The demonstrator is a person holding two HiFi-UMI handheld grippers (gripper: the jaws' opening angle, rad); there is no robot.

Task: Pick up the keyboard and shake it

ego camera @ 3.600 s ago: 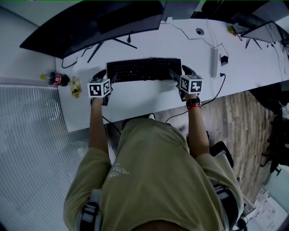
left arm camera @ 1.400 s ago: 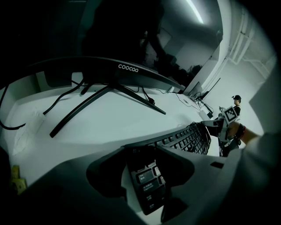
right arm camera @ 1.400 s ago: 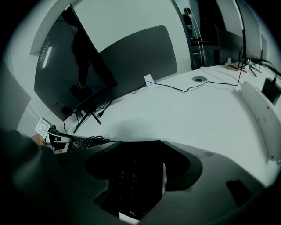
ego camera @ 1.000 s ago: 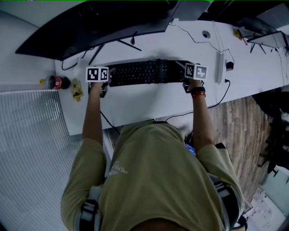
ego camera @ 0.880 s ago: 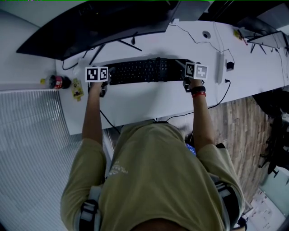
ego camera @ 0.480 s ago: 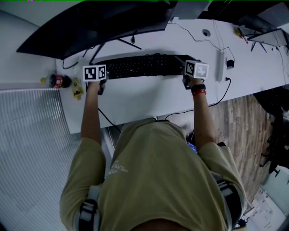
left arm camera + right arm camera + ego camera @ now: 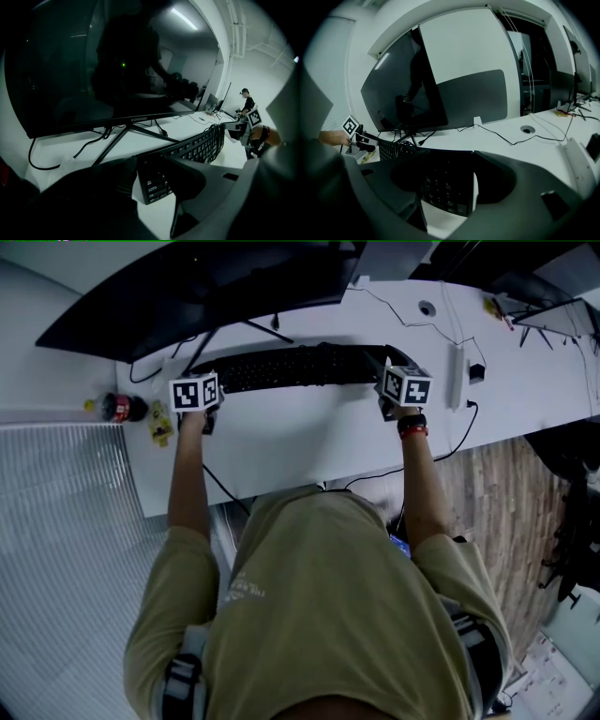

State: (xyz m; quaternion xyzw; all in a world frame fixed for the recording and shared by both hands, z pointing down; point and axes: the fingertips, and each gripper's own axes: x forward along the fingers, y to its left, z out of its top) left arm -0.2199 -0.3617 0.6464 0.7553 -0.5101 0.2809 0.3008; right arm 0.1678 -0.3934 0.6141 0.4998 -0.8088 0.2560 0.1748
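Long flat keyboard [image 7: 298,367]; matte black

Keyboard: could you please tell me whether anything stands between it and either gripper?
Nothing visible does. The left gripper is clamped on the left end of the keyboard, and the right gripper on its right end.

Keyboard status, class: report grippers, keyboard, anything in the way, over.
Left gripper and right gripper: jaws shut on keyboard ends. Keyboard looks raised off desk. Monitor stand close behind.
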